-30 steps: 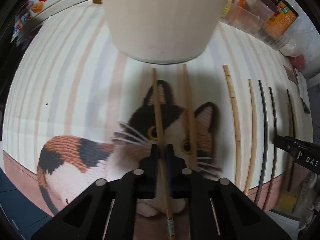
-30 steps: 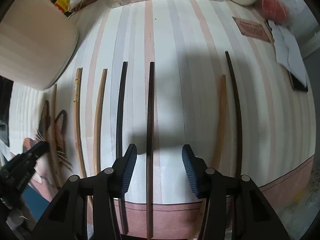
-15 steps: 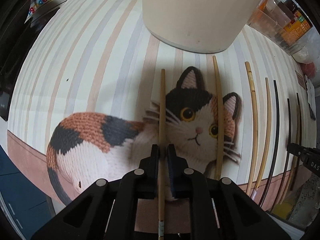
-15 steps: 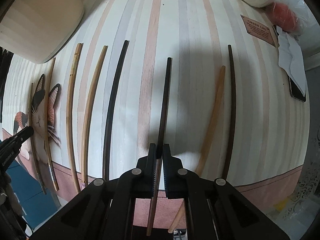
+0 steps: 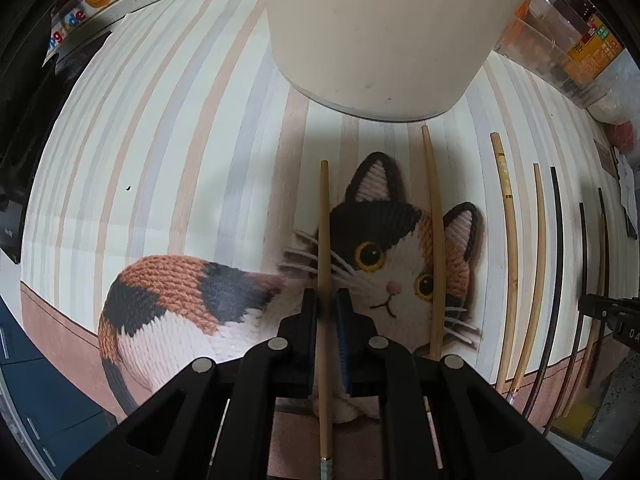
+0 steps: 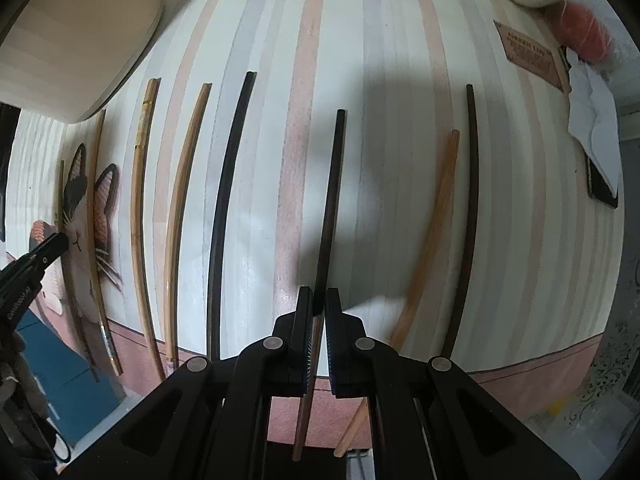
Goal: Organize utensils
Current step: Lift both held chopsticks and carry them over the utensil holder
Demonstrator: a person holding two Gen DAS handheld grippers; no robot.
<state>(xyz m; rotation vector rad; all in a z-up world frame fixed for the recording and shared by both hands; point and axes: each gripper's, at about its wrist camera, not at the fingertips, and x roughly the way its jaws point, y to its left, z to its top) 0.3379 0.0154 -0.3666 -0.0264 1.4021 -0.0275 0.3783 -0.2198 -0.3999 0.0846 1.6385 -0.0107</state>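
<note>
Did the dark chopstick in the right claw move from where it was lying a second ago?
Yes. The dark chopstick was beside the black chopstick; now it sits rightward, nearer the reddish chopstick, gripped by the right claw.

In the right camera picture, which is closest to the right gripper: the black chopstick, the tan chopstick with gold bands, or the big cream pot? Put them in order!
From the right gripper:
1. Black chopstick, just to its left.
2. Tan chopstick with gold bands, farther left.
3. Cream pot, far away at the top left corner.
</note>
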